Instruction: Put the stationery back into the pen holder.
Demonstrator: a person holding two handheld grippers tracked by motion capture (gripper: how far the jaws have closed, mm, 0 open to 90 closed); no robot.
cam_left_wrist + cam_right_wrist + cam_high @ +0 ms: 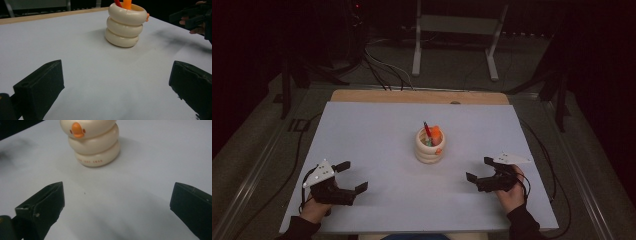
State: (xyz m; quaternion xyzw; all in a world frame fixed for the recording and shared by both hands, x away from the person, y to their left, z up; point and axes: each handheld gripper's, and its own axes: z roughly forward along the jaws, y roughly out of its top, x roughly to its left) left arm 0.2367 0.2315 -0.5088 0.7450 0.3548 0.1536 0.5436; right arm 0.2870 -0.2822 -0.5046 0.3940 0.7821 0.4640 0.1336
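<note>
The cream holder (430,146) shows pens from above, an orange beak in the right gripper view; both claws gape wide, empty.

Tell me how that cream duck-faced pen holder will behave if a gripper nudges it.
The pen holder looks like smooth, rigid plastic, so jaws may slip on its rounded rings. It stands taller than wide with pens sticking out, so a high push could tip it; a low one probably slides it.

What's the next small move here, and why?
Probably bring the right tongs forward and inward toward the cream ringed pen holder. Both the right and the left tongs rest open on the white sheet, well short of the holder and holding nothing. A red pen and an orange item stick out of its top, upright and reachable from above.
</note>
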